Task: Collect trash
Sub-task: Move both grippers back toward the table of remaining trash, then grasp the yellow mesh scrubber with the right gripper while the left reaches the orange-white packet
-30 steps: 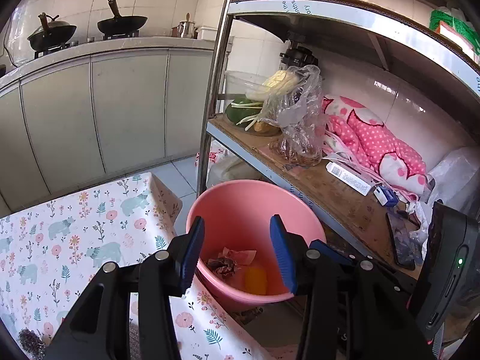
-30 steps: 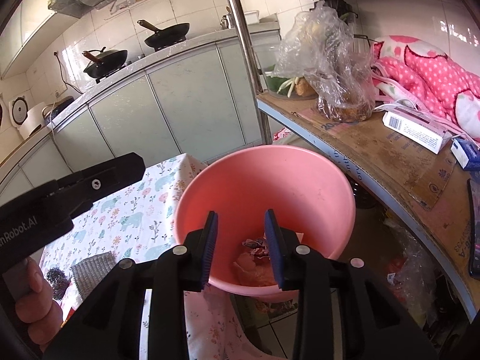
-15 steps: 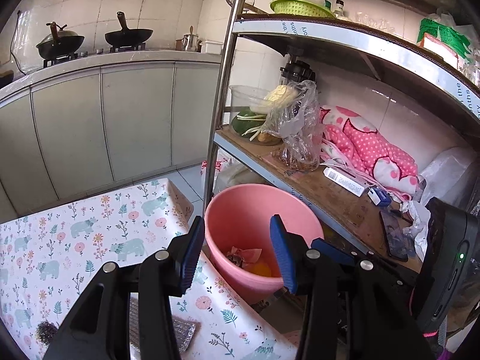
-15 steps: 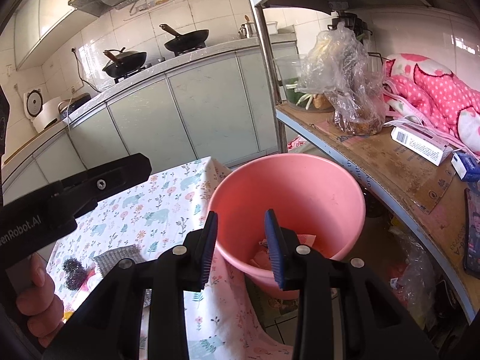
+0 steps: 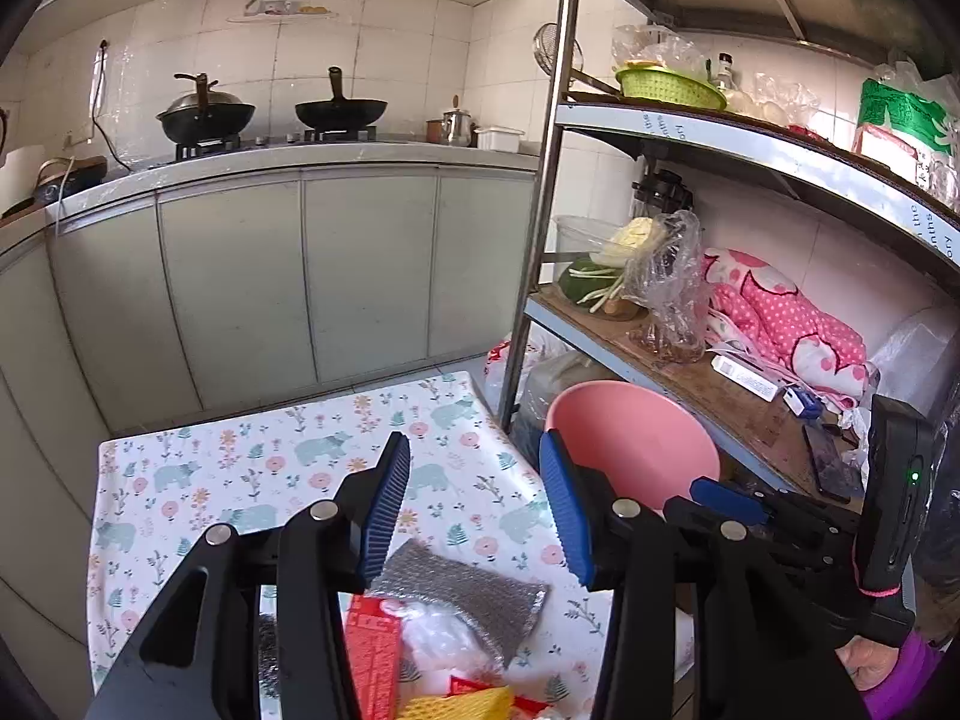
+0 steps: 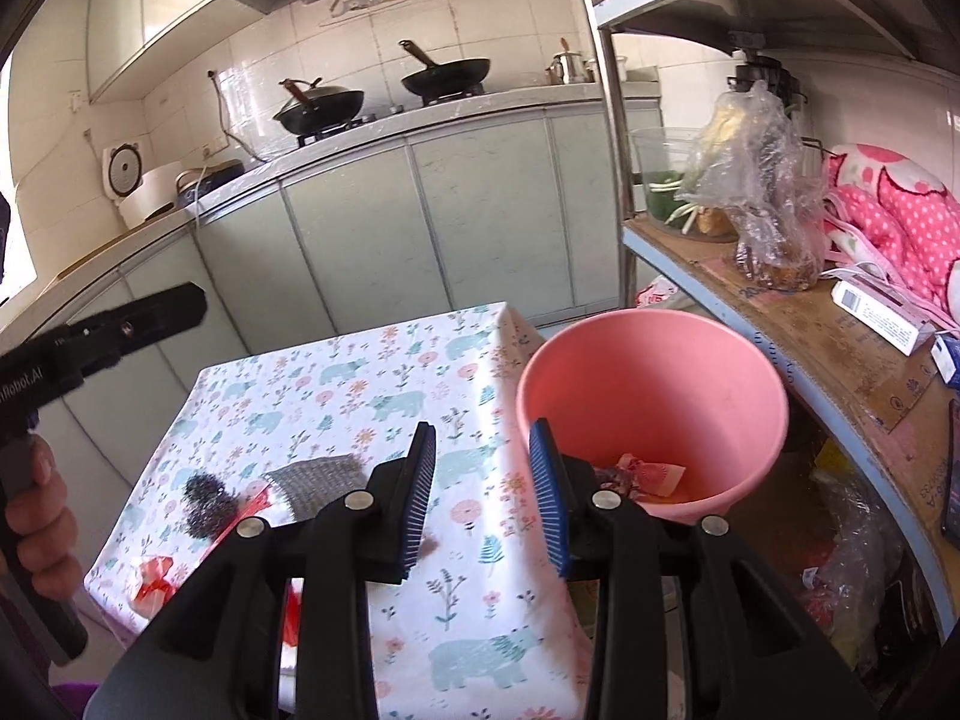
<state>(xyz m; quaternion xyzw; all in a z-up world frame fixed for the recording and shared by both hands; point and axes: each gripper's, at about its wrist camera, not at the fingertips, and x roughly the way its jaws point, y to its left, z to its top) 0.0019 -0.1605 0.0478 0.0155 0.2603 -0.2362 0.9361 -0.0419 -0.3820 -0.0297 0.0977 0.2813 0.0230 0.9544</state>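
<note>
Now both tools are wide open and hold nothing. Trash sits on the table: the silver pad (image 5: 474,594) lies just below and ahead of the left gripper (image 5: 474,504), nearer than the right gripper (image 6: 483,492). Off to the right waits the pink bucket (image 6: 708,360).

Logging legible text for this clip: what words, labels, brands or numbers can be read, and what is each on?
"nRobot.AI", cut off at the frame edge: on the left gripper body.
"the" and other partial blue words: on the metal shelf edge strip, mostly unreadable.
White box on the shelf: a barcode label, too small to read.
Red packaging on the table: print too blurred to read.
</note>
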